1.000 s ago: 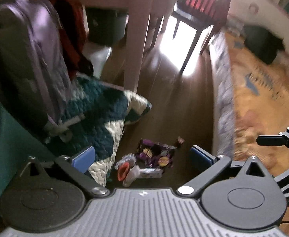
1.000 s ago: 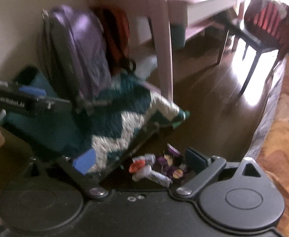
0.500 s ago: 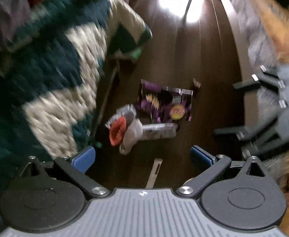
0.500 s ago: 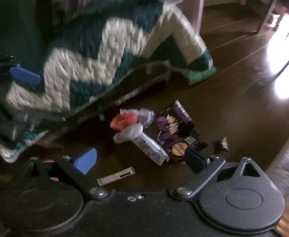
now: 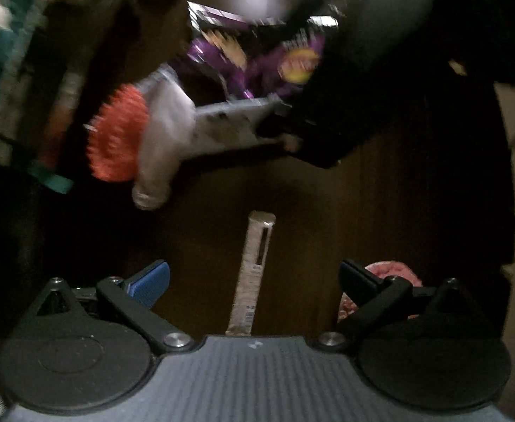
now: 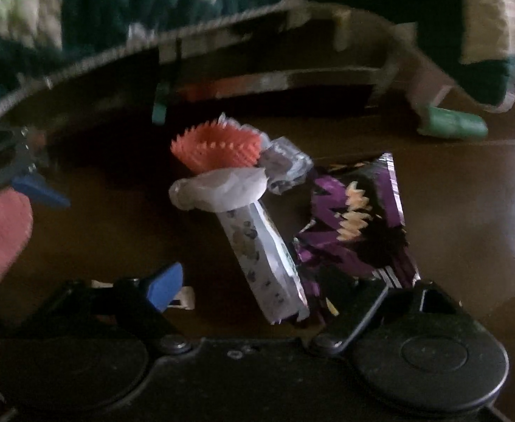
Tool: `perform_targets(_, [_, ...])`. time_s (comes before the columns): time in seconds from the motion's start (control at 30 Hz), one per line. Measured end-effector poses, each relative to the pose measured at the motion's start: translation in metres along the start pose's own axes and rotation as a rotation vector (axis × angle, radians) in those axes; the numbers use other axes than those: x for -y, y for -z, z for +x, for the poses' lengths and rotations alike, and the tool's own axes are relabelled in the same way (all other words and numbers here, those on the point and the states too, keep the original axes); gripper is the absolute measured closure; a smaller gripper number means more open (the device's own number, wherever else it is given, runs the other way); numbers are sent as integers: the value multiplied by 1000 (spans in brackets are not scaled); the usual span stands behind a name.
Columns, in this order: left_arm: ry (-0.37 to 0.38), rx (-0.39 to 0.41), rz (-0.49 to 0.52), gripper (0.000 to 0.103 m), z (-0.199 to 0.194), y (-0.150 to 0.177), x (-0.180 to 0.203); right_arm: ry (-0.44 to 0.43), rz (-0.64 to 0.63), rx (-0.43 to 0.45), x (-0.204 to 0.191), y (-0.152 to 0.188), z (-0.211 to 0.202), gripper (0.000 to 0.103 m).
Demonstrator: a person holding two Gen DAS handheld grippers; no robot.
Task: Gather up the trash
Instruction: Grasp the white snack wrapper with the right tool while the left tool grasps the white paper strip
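Trash lies on the dark wood floor: a purple snack bag (image 6: 356, 225), a white wrapper (image 6: 264, 263), a crumpled white plastic piece (image 6: 218, 190), an orange spiky item (image 6: 215, 147) and a clear wrapper (image 6: 285, 165). My right gripper (image 6: 278, 292) is open, its jaws standing either side of the white wrapper's near end. In the left wrist view the same pile shows: snack bag (image 5: 257, 59), white wrapper (image 5: 229, 123), orange item (image 5: 116, 137). My left gripper (image 5: 254, 281) is open low over a thin paper strip (image 5: 254, 267). The right gripper's dark body (image 5: 363, 70) covers part of the bag.
A teal and white quilt (image 6: 152, 7) hangs over a low frame (image 6: 222, 66) just behind the trash. A green-capped leg (image 6: 451, 126) stands at the right. A pink cloth (image 5: 391, 274) lies by my left gripper's right finger; pink also shows at the right wrist view's left edge (image 6: 0, 235).
Both grippers have dropped close to the floor and moved in on the trash pile. The right gripper now straddles the white wrapper; the left hovers over the paper strip.
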State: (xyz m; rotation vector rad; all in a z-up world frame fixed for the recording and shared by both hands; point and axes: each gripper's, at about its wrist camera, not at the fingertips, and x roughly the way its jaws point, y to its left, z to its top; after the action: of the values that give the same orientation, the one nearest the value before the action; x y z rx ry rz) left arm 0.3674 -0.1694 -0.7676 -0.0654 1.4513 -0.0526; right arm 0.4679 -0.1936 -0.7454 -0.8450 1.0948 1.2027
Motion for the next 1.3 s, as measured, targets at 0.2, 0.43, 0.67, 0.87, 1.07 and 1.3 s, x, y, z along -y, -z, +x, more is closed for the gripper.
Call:
perform_targets(0.2, [13,-63,-1,1,70,11,-3,-12,-93,-27,-3,-2,56,22])
perform_targets(0.43, [12,-101,25,27,110,23,-4,-14,-160,-31,-6,-1,91,26])
perform_targets(0.67, [-15,-120,26,58,123,30,-9,-15,-179,-33,-9,0,112,32])
perform_targets(0.87, [-27,-110,53,80,120,31,-4,25,-168,-48,-15,5,121,59])
perform_targets(1.07, [-63,-107,39,82,116,24,-4,52,-80,-70,-22,12,118,62])
perform_targets(1.3, [-65,-117,-44,83,90,21,-16,-16,283,-157,-17,16,94,63])
